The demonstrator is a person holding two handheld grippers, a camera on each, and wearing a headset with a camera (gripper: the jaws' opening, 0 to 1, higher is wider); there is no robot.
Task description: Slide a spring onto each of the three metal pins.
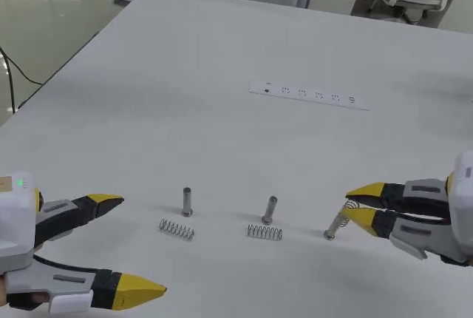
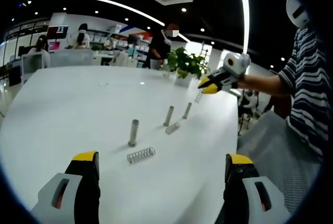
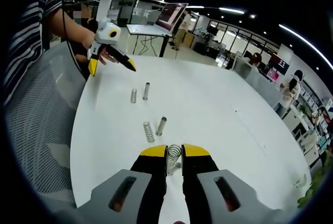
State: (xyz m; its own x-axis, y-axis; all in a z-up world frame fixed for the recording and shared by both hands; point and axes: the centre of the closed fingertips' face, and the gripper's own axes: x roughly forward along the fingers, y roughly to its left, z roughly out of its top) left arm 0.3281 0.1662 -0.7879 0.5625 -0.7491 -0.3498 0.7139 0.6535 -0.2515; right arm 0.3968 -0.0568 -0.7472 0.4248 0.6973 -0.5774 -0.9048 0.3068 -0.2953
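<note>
Between the right gripper's (image 3: 174,151) fingertips: held spring (image 3: 174,156), one of three

Item 1. Held spring. The coil is pinched between the yellow tips, which are clamped on it. Its free end pokes just past the tips and sits close over the top of the right pin (image 1: 336,225). Whether coil and pin touch cannot be told.

Item 2. Middle pin (image 1: 270,209). It stands on its base, farther out ahead of the right fingers. The middle spring (image 1: 264,232) lies flat, just beside the pin's foot.

Item 3. Left pin (image 1: 187,202). It stands on its base and is the pin nearest the left fingers. The left spring (image 1: 177,229) lies flat just beside its foot, ahead of the gap between those fingers.

Item 4. Left gripper (image 1: 143,244). Its fingers are spread wide apart, clear of both the pin and the spring.

Item 5. White table (image 1: 222,74). It bears all pins and both loose springs. A power strip (image 1: 308,95) lies well beyond every fingertip.
</note>
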